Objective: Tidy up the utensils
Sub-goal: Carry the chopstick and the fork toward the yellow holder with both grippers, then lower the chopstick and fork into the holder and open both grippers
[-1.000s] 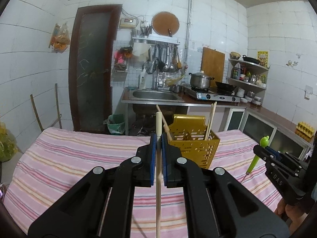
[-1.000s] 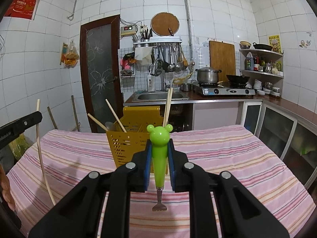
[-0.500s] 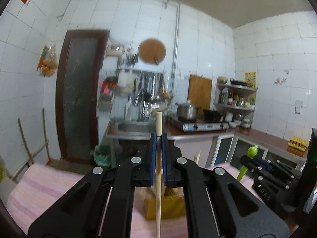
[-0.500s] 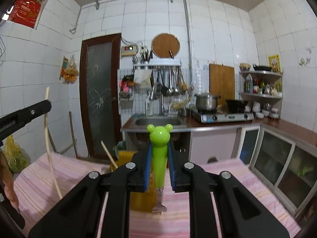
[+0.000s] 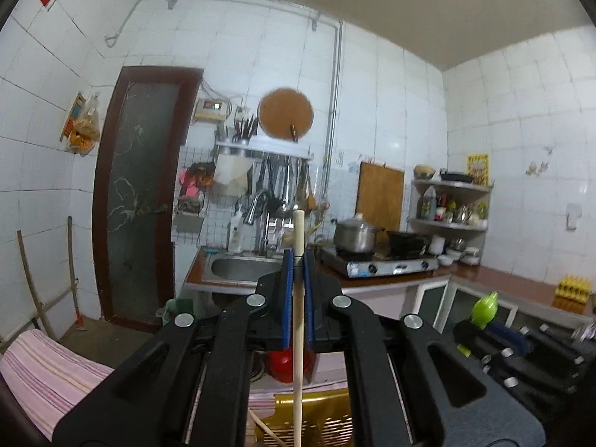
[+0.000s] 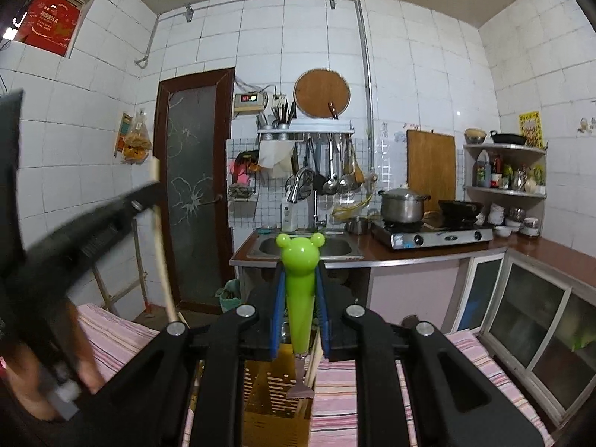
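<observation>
Below both grippers, at the bottom edge of each wrist view, sits the yellow caddy (image 6: 275, 402) on the striped cloth (image 6: 335, 409). The left gripper (image 5: 298, 257) is clamped on a chopstick (image 5: 298, 316) whose long axis runs upright, its lower end dropping out of view just over the caddy's rim. The right gripper (image 6: 300, 283) is clamped on a green fork (image 6: 299, 290), also upright, frog-head handle on top and tines (image 6: 299, 391) pointing down in front of the caddy's slotted wall. Both utensils hang roughly in line with the openings below, so the coming move looks like a straight descent. From the right view the fork tines appear nearer the caddy; which compartment each would enter I cannot tell.
</observation>
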`<state>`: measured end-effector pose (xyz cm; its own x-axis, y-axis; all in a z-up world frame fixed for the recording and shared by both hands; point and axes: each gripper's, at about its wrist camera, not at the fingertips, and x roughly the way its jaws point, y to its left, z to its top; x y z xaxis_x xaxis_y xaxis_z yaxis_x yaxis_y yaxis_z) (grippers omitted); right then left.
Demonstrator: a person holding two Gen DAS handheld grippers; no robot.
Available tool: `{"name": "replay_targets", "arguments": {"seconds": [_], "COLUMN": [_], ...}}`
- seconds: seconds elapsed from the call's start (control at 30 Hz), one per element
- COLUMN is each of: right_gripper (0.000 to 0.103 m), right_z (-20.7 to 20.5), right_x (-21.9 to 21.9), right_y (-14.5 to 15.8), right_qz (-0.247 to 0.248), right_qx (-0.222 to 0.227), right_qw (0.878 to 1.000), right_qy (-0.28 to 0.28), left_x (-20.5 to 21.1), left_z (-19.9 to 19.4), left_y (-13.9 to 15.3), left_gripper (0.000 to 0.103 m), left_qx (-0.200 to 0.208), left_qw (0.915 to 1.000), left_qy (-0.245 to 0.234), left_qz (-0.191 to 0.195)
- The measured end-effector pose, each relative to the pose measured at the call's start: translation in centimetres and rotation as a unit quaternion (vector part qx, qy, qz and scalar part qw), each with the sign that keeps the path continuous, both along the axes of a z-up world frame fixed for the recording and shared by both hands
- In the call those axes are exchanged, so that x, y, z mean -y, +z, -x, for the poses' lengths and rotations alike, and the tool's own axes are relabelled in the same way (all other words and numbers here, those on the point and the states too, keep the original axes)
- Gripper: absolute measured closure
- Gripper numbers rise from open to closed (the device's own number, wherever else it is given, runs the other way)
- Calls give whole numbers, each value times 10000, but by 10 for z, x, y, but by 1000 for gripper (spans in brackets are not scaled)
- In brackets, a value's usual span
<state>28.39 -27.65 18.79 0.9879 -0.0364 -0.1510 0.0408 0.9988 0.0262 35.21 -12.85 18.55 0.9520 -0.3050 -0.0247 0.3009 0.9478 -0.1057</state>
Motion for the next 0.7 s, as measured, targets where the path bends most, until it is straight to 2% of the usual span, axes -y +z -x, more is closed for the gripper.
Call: {"name": "replay_targets", "arguments": {"seconds": [0.23,0.33,0.5,0.53,0.57,0.6,0.63,0.67,0.7], "right_gripper": [87,87,87,86,86,75,54,49,46], "right_z": [-35,-46,-66,-70,-73,-76,-77,-79,-80], "right_x": [5,11,14,13,12,11,9,9,9], "right_y": [-37,-50,-64,-66,-69,-71,-72,-73,-73], "right_qz": [-117,-189,-196,-178,-158,-89,-51,-60,-57], "right_qx": [-566,-791,-1113,-1184,-1237,-1265,-1272,-1282,-1320], "right_qw": [9983,9967,9933,9926,9920,9914,9910,9907,9902], "right_qy": [2,-60,-226,-220,-218,-322,-414,-455,-464], "left_x": [13,12,0,-3,-8,-13,-22,-31,-37], "left_z": [-30,-32,-33,-30,-27,-23,-15,-7,-1], "left_y": [-52,-61,-67,-67,-65,-62,-57,-51,-48], "left_gripper": [99,99,98,92,80,73,59,52,50], "left_qx": [-364,-423,-763,-810,-844,-857,-849,-841,-837], "left_qw": [9986,9976,9950,9945,9941,9940,9939,9939,9939], "left_qy": [208,341,367,373,384,419,506,563,584], "left_qz": [-321,-431,-521,-544,-555,-542,-488,-437,-412]}}
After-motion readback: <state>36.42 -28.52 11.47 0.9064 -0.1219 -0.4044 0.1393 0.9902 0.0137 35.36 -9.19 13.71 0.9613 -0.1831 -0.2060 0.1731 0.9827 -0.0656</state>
